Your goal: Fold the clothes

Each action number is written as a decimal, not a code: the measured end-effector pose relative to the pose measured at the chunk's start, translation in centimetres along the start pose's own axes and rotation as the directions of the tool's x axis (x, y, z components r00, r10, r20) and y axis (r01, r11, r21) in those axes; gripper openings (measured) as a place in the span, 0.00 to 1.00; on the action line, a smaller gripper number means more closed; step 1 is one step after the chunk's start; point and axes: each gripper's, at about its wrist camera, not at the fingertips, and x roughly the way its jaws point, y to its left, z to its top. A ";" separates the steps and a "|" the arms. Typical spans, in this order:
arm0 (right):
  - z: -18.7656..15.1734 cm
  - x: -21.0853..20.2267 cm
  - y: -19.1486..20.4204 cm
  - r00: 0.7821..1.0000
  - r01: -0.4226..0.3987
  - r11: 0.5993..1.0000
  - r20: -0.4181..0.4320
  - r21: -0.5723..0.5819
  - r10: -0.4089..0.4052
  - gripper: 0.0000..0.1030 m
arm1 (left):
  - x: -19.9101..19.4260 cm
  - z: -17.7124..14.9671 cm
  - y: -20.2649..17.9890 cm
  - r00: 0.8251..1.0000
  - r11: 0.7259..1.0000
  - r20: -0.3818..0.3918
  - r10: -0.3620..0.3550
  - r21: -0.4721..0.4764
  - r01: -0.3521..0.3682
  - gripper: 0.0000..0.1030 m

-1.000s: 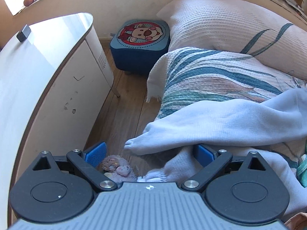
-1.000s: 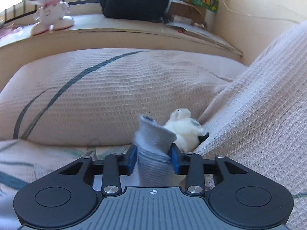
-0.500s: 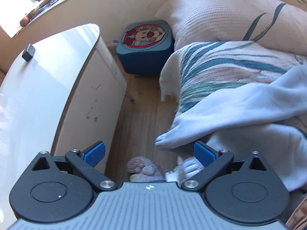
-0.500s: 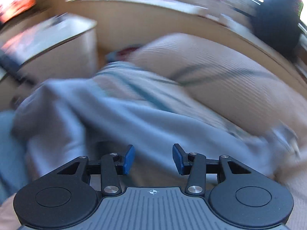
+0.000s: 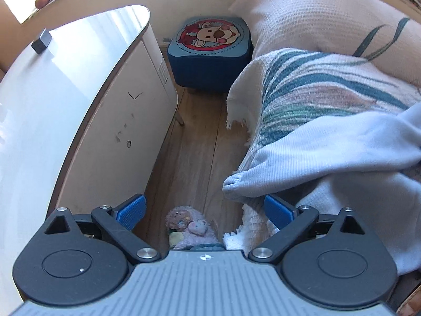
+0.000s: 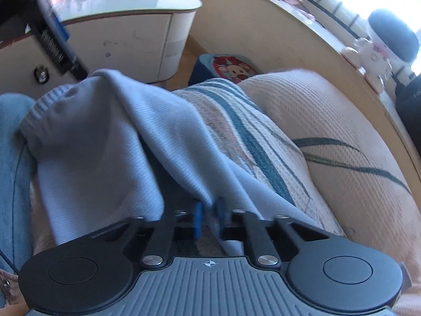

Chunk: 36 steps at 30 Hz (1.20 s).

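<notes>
Two grippers: left gripper (image 5: pixel 204 212) spread wide, right gripper (image 6: pixel 209 218) pinching pale-blue garment (image 6: pixel 105 142).

White cabinet (image 5: pixel 86 110), glossy top, small dark block (image 5: pixel 41 42) near its far edge; blue square stool (image 5: pixel 210 52) with cartoon print, on wood floor (image 5: pixel 189 152) beside leaf-patterned throw (image 5: pixel 315 89); cream waffle cushion (image 5: pixel 310 18); pink plush toy (image 5: pixel 189 226) on floor; white robot figure (image 6: pixel 373 52) on ledge
</notes>
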 end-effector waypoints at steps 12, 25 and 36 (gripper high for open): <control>3.1 -1.9 -8.6 0.966 0.229 0.952 0.073 0.204 -0.248 0.03 | -2.6 4.5 -2.1 0.990 0.999 0.141 -0.022 0.032 0.018 0.95; 3.4 9.1 -19.0 0.968 0.253 0.854 -0.126 0.455 -0.219 0.04 | -1.5 5.0 -2.1 0.993 0.998 0.107 -0.059 0.018 0.057 0.95; 2.5 10.5 -18.9 0.972 0.233 0.826 -0.125 0.514 -0.196 0.18 | -0.2 3.6 -2.4 0.996 0.997 0.051 -0.080 0.006 0.079 0.95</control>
